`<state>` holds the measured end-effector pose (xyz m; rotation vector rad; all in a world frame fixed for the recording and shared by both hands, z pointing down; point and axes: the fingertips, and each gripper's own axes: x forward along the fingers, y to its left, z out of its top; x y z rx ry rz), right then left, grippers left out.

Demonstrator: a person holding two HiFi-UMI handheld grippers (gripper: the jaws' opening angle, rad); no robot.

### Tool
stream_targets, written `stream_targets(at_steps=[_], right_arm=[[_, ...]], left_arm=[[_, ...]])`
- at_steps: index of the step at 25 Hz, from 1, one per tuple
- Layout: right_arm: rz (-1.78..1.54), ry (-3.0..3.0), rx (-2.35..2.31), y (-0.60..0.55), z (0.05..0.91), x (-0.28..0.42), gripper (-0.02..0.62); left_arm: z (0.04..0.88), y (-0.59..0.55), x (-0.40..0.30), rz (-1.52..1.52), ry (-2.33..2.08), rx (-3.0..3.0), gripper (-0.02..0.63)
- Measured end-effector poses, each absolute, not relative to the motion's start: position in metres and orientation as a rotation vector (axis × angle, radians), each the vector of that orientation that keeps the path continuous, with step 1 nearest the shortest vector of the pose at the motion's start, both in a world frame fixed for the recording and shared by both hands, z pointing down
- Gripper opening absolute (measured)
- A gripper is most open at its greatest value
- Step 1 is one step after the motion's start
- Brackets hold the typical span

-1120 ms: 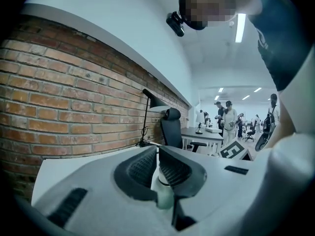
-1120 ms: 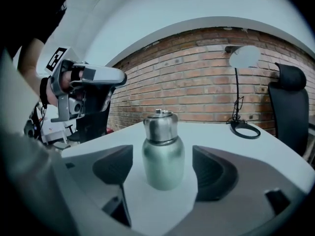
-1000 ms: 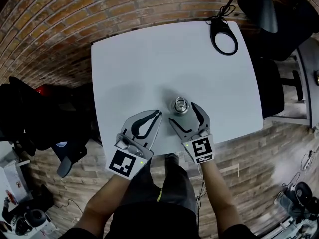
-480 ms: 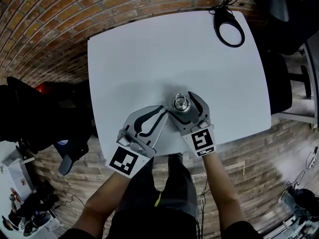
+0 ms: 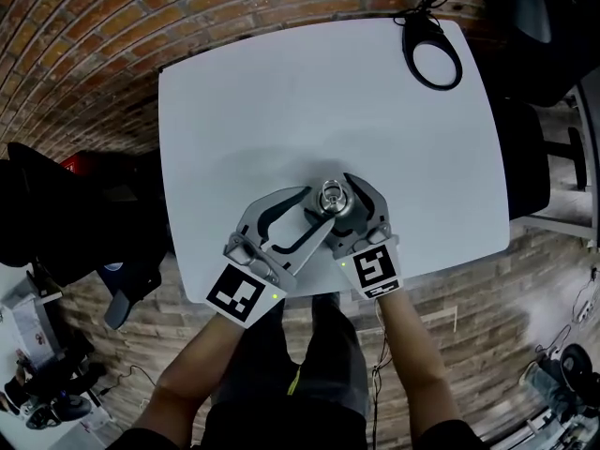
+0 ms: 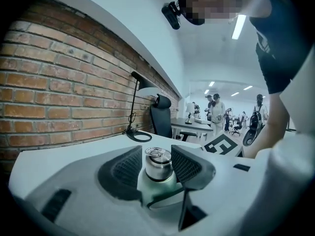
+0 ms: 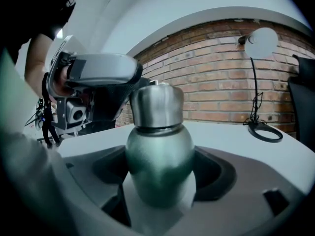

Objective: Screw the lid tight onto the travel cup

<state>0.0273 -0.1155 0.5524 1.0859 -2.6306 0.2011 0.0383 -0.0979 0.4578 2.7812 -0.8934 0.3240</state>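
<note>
The travel cup (image 5: 334,197) stands upright near the front edge of the white table (image 5: 281,92). It has a green body (image 7: 160,156) and a steel screw lid (image 7: 157,104) with a ring on top. My right gripper (image 5: 339,201) is shut on the body, which fills the gap between its jaws (image 7: 160,177). My left gripper (image 5: 317,210) comes in from the left at lid height. Its jaws have just been opening, and the lid (image 6: 158,167) stands between the ribbed pads (image 6: 127,168) with a small gap on each side. The left gripper (image 7: 98,75) hangs beside the lid.
A black desk lamp with a ring base (image 5: 431,59) stands at the table's far right corner. Dark office chairs flank the table at right (image 5: 514,162) and left (image 5: 56,214). A brick wall (image 6: 59,92) runs behind. People stand far off in the room (image 6: 216,109).
My left gripper has moved right, up to the cup, and its shut jaws have opened around the lid. The right gripper has moved in around the cup body.
</note>
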Motion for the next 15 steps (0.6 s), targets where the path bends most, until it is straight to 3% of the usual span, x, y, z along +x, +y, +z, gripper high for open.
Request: stream_targets(at_steps=[7, 15], right_arm=[[0.23, -2.608, 1.092, -0.115, 0.553, 0.026, 0.368], [0.224, -2.617, 1.087, -0.115, 0.553, 0.027, 0.368]], left_arm=[[0.471, -0.103, 0.06, 0.409, -0.844, 2.831, 0.249], [0.473, -0.106, 0.069, 0.409, -0.806, 2.874, 0.235]])
